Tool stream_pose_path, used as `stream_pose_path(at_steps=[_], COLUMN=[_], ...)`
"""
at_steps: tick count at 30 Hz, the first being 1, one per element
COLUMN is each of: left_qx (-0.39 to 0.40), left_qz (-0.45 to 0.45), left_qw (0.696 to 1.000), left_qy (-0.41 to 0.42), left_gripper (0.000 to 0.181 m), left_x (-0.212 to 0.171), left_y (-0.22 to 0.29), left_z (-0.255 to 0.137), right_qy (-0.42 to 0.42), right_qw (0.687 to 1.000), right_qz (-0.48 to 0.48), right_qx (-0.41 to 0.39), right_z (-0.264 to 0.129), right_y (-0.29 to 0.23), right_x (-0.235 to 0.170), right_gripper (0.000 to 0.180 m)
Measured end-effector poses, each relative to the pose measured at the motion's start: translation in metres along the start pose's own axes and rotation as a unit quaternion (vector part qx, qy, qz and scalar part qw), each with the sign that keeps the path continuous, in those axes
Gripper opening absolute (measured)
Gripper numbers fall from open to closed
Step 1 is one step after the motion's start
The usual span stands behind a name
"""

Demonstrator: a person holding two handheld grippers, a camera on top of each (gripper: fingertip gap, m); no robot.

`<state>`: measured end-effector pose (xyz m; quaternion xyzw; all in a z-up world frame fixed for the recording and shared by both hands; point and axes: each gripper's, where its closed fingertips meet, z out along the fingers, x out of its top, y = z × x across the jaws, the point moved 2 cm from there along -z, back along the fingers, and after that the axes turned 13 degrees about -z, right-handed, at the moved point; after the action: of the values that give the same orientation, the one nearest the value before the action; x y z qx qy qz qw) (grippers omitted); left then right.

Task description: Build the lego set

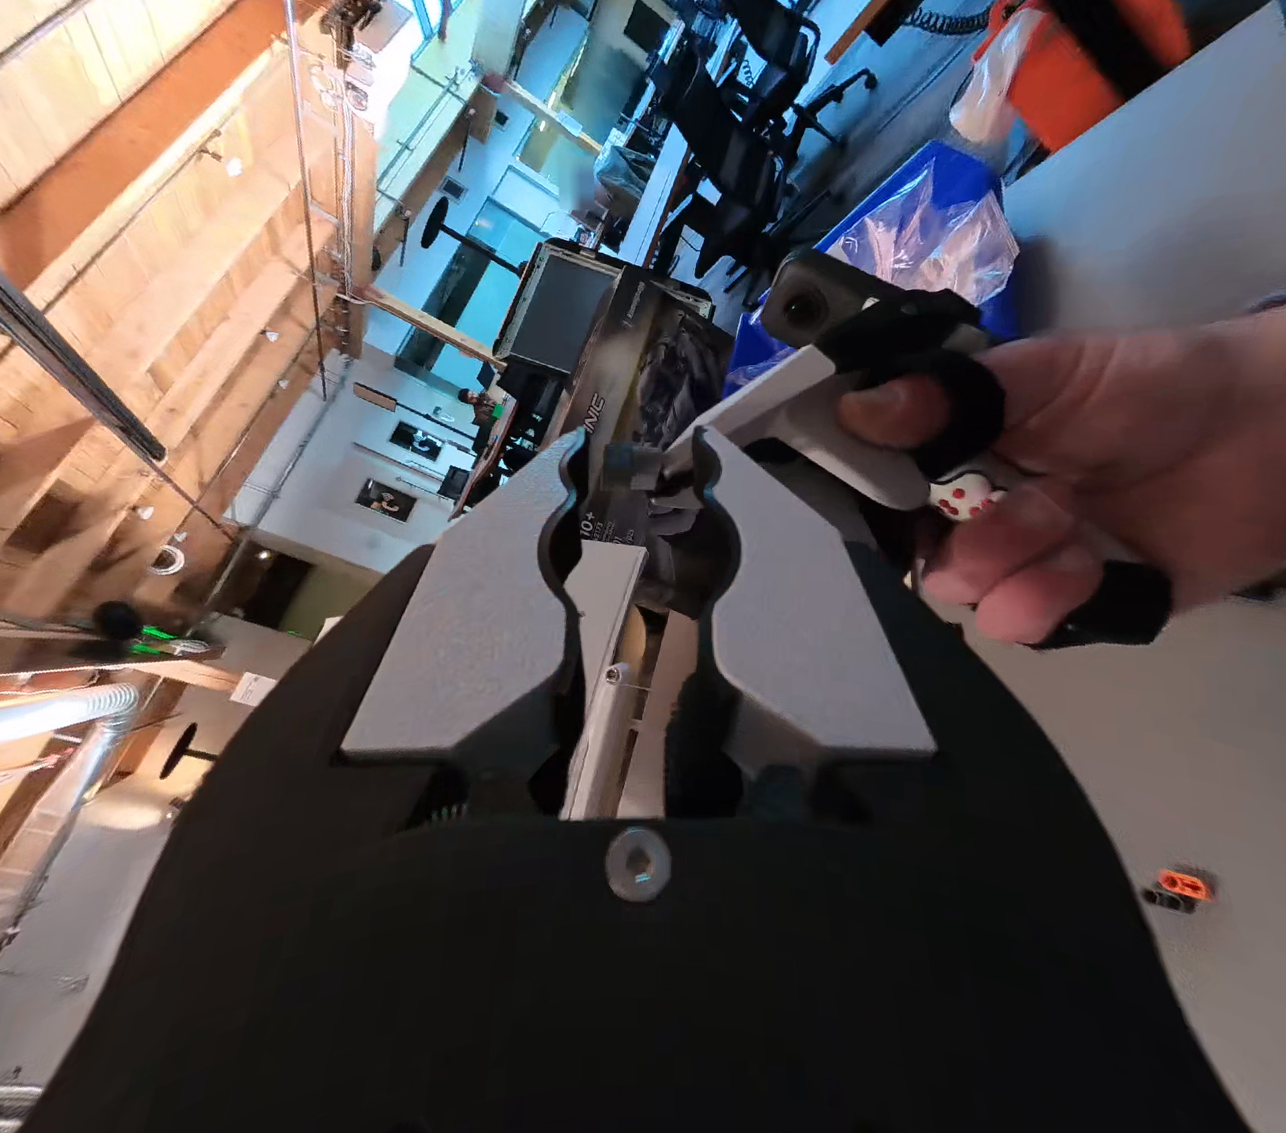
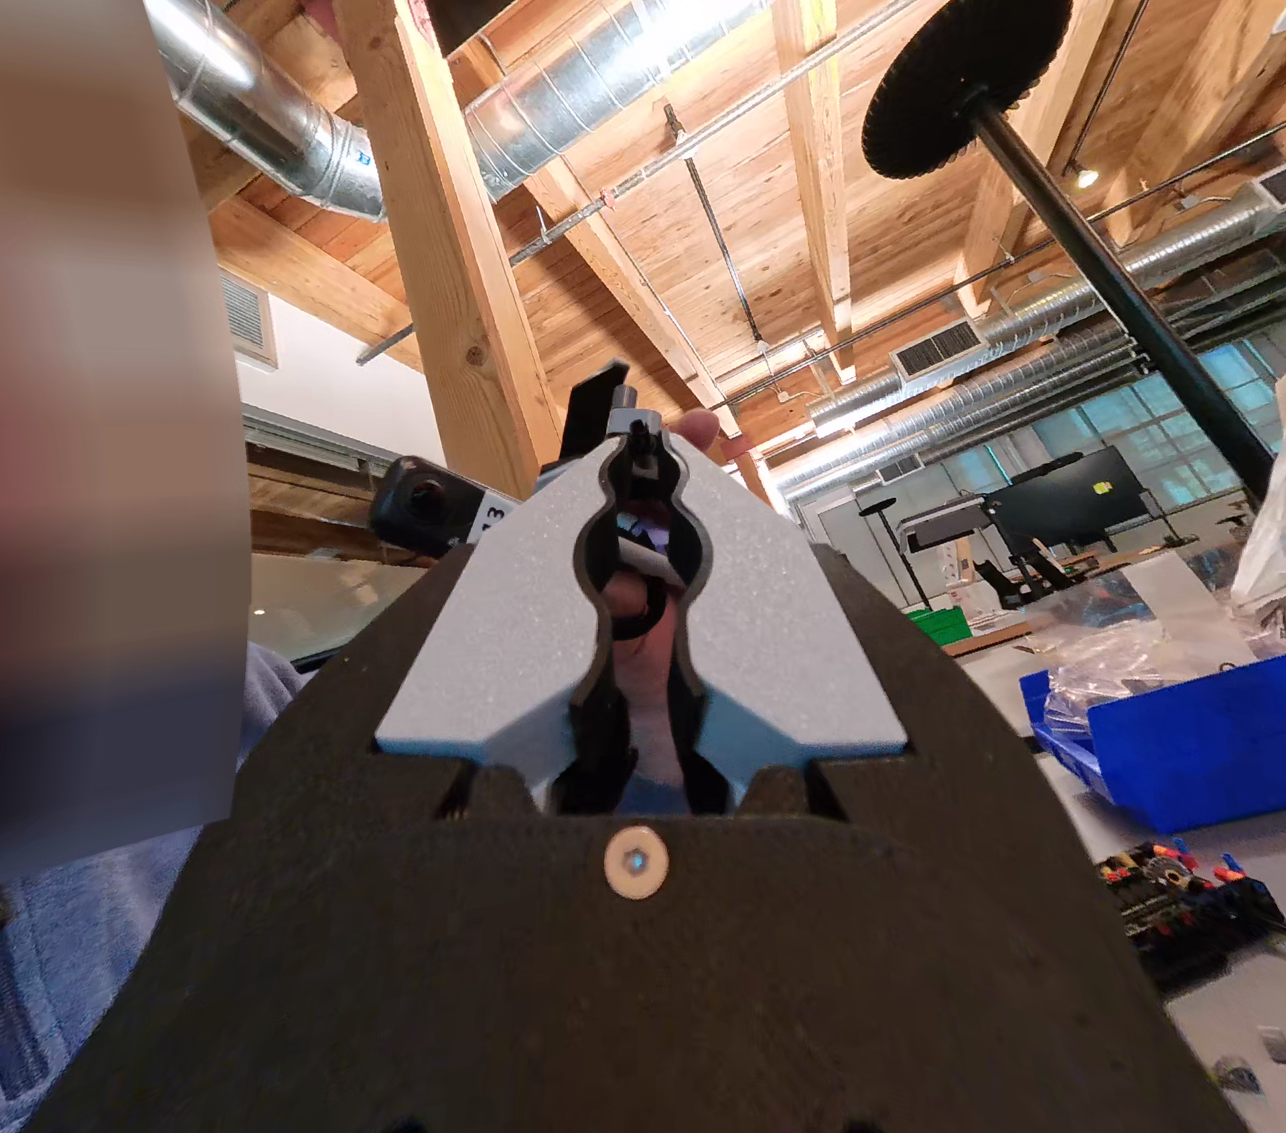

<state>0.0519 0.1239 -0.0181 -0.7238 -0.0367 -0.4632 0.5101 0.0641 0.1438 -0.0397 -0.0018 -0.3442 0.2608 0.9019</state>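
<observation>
My right gripper points up toward the ceiling, shut at its tips on a small dark lego piece. In the left wrist view it comes in from the right, held by a hand. It holds the small piece in the gap between my left gripper's fingertips. My left gripper has its jaws apart around that piece, and I see no contact with it. The left gripper's camera shows behind the right gripper's fingers. Both grippers are lifted off the grey table.
The lego box stands behind the grippers. A blue bin with plastic bags is on the table, also in the left wrist view. A small orange and black piece lies on the table. A cluster of lego parts lies at right. The grippers are tip to tip, or close to it.
</observation>
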Motion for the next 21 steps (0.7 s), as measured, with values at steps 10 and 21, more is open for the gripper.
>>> stream_pose_path(at_steps=[10,21], left_qx=[-0.056,-0.061], left_qz=[-0.105,-0.065], left_qw=[0.991,0.995], left_qy=[0.059,0.05], left_gripper=[0.015,0.007], left_x=[0.011,0.01], left_y=[-0.006,-0.007], left_z=[-0.009,-0.011], right_qy=[0.004,0.002], right_qw=[1.0,1.0], right_qz=[-0.002,0.003], right_qx=[0.01,0.018], right_z=[0.0,0.001], right_y=[-0.005,-0.007], right_x=[0.005,0.005], right_gripper=[0.004,0.004])
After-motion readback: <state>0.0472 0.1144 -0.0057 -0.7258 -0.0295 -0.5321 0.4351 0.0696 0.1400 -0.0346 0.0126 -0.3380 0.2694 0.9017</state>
